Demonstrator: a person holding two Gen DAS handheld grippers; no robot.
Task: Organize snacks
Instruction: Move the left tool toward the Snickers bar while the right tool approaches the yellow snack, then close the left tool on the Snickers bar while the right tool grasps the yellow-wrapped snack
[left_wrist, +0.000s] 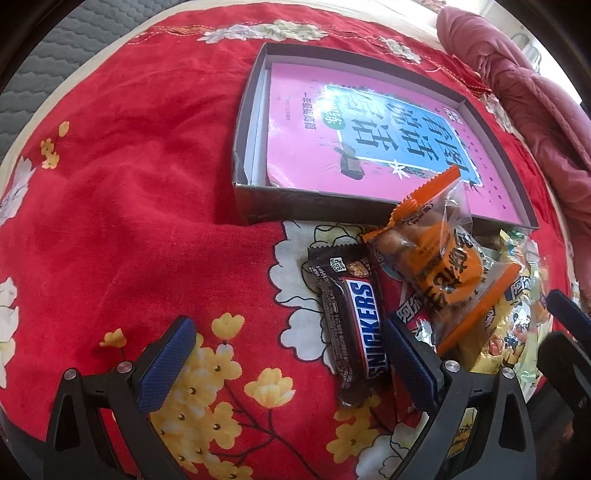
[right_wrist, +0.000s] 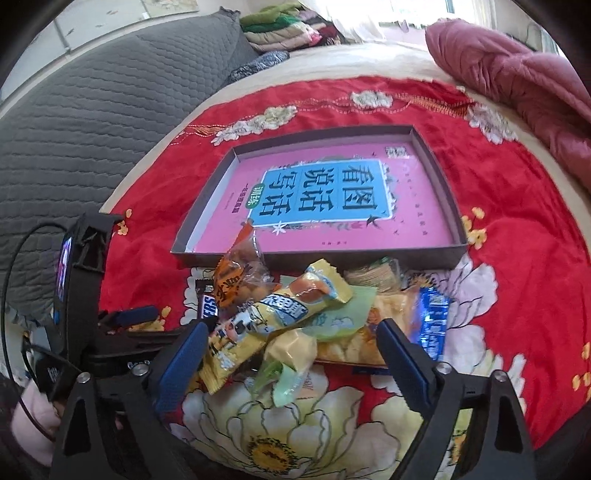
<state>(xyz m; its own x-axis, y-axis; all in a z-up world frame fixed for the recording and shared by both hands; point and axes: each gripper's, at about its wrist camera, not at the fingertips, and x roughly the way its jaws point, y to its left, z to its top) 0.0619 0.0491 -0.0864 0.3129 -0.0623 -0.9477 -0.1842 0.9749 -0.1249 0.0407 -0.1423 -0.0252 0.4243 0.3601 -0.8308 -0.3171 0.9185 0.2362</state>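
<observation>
Nothing had been sorted yet; the snacks (right_wrist: 295, 317) lay heaped on the red blanket (left_wrist: 129, 166) at lower centre, just below the box (right_wrist: 417, 254), which held only a pink book (right_wrist: 332, 192); the left claw (left_wrist: 284, 362) gaped around the Snickers bar (left_wrist: 354, 332); the right claw (right_wrist: 291, 363) stood apart over the yellow wrappers (right_wrist: 288, 314), clamping nothing.

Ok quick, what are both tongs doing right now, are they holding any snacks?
Left tongs: open, holding nothing, Snickers bar lying between them.
Right tongs: open, nothing gripped, over the snack pile.
</observation>
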